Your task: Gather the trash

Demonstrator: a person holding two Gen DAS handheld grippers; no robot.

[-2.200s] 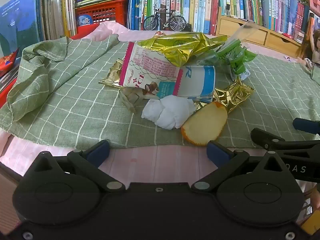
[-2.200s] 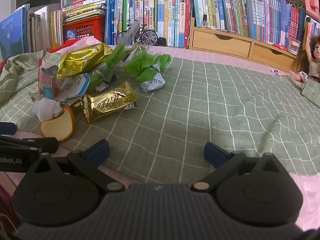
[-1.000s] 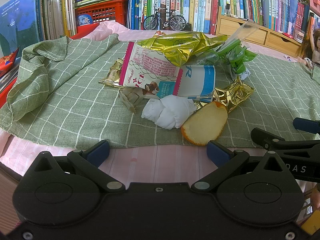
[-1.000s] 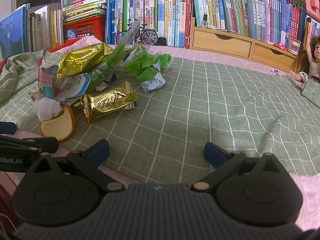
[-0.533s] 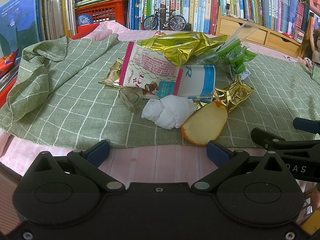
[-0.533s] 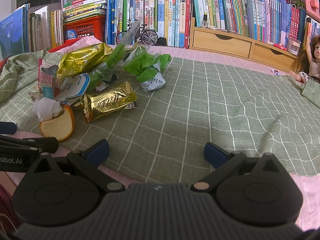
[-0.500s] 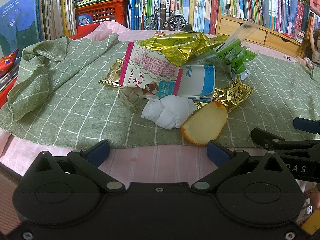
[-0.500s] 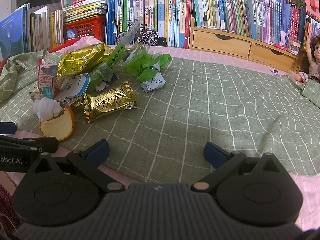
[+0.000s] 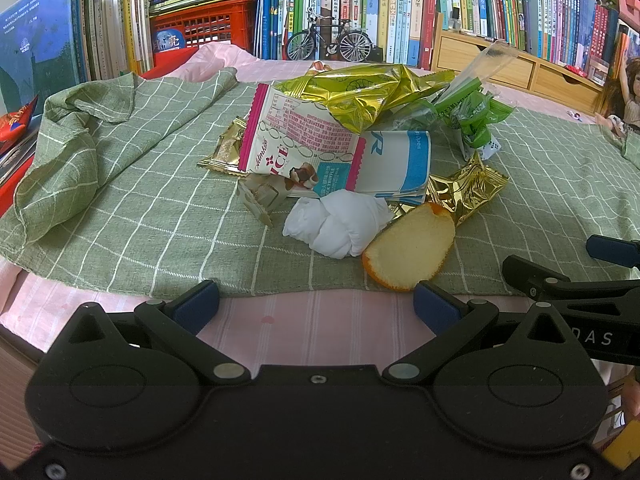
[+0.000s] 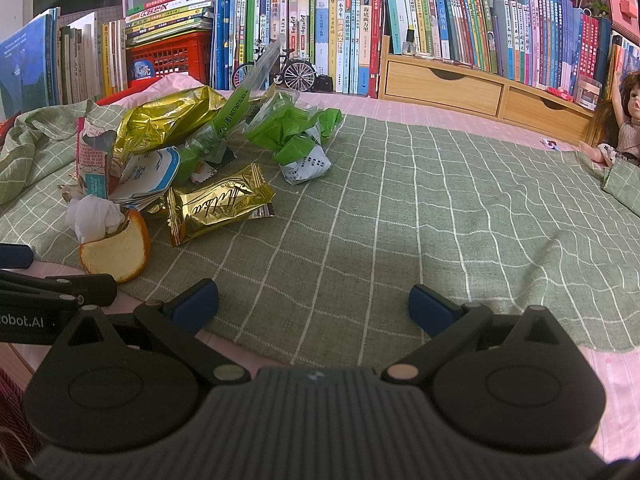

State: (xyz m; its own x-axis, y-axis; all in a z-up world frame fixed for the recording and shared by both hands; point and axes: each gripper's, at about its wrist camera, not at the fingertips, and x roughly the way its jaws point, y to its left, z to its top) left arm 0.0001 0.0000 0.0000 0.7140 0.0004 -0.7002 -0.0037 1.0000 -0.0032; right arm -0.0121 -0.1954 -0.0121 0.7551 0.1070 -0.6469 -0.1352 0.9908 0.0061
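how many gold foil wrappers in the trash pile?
3. A large crinkled yellow-gold foil bag tops the pile; a shiny gold foil candy wrapper lies at its right edge beside the orange peel; a small dull gold foil packet pokes out left. More may be buried.

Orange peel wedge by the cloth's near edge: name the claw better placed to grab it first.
Left. The orange peel wedge lies just ahead of the open left claw, near its right finger. For the open right claw, the peel sits far off to its left, beyond its fingers.
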